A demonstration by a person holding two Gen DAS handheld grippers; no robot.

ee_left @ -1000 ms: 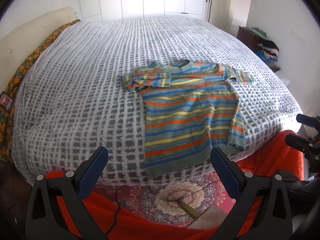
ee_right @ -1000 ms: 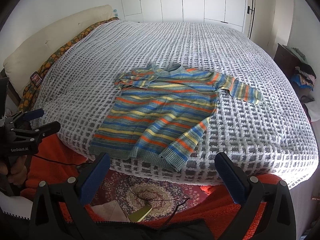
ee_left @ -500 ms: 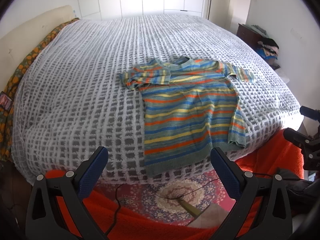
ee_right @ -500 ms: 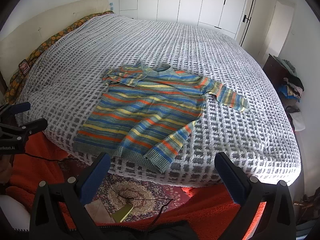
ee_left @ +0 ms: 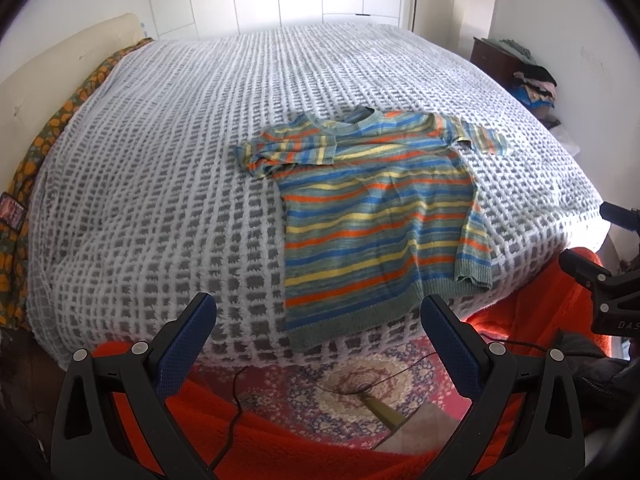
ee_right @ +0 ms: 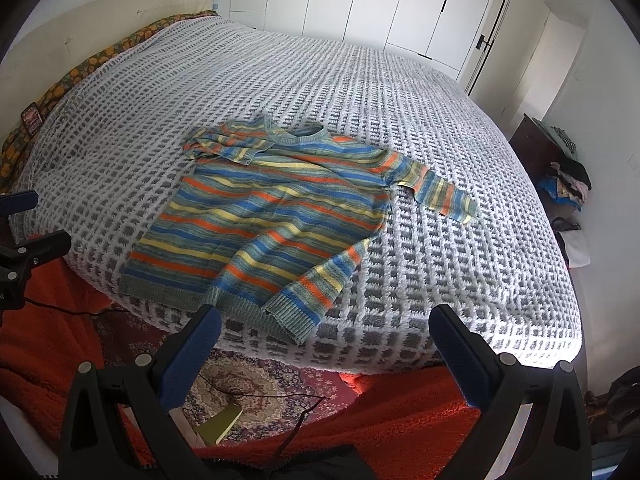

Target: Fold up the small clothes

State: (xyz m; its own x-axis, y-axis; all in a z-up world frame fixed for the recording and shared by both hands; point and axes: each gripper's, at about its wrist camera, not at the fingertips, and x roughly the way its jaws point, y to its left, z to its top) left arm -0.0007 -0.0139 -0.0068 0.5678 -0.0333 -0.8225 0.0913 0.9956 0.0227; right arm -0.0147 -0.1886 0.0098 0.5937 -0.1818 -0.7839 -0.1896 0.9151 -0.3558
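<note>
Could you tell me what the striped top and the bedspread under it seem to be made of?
The striped top looks like knitted yarn, probably wool or acrylic: its hem and cuff are ribbed, its stripes slightly mottled, its finish matte. The bedspread looks like a thick woven or crocheted textile, perhaps cotton: raised white ridges form a grid over grey gaps. The exact fibres cannot be told.
</note>
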